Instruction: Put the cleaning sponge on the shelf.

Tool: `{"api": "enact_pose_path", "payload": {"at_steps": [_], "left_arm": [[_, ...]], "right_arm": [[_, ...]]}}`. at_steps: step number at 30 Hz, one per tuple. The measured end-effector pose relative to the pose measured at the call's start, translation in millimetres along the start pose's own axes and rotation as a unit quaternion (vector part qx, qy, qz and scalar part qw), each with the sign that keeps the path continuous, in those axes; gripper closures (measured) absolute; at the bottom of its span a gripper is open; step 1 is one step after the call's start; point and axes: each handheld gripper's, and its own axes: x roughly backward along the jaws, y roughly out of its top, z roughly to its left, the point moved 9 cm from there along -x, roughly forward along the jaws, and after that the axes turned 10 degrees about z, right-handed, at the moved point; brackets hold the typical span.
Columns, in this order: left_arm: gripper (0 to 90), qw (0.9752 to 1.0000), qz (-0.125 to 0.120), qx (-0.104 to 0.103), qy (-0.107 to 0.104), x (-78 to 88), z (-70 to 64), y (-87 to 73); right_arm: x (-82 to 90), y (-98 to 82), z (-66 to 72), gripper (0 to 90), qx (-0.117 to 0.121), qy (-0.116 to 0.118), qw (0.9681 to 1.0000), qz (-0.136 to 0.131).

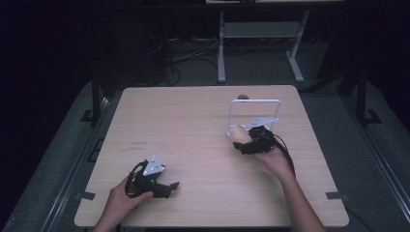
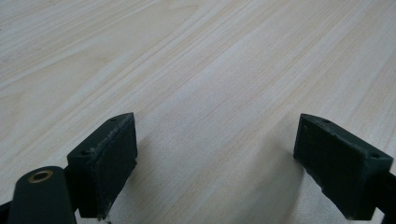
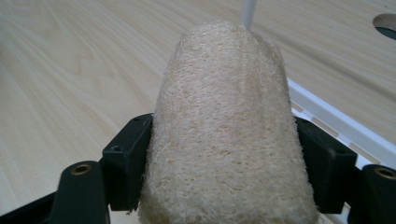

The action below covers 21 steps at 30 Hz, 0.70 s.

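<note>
A: The loofah sponge (image 3: 229, 130) is clamped in the right gripper (image 3: 224, 154), just beside the white rack (image 1: 255, 102).

B: It is soft; it can catch on the rack's frame. The left gripper (image 2: 219, 163) rests open, empty, on the table (image 2: 187, 60).

My matte black two-jawed left claw (image 2: 212, 163) carried thick rectangular pads, brass-ringed screw holes, a grey three-cornered top plate and a looping black cable; my right claw (image 3: 224, 163) matched.
</note>
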Motion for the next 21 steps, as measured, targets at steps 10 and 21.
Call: {"api": "enact_pose_path", "payload": {"at_steps": [10, 21], "left_arm": [[12.9, 1.0000, -0.002, 0.003, -0.001, -0.2, -0.5, 0.3], [12.9, 1.0000, -0.001, 0.002, -0.001, -0.1, -0.4, 0.3]], "right_arm": [[-4.9, 3.5, -20.7, 27.7, -0.020, -0.014, 0.9997, 0.004], [-21.2, 6.7, -32.3, 27.7, -0.025, -0.016, 0.9995, 0.009]]}}
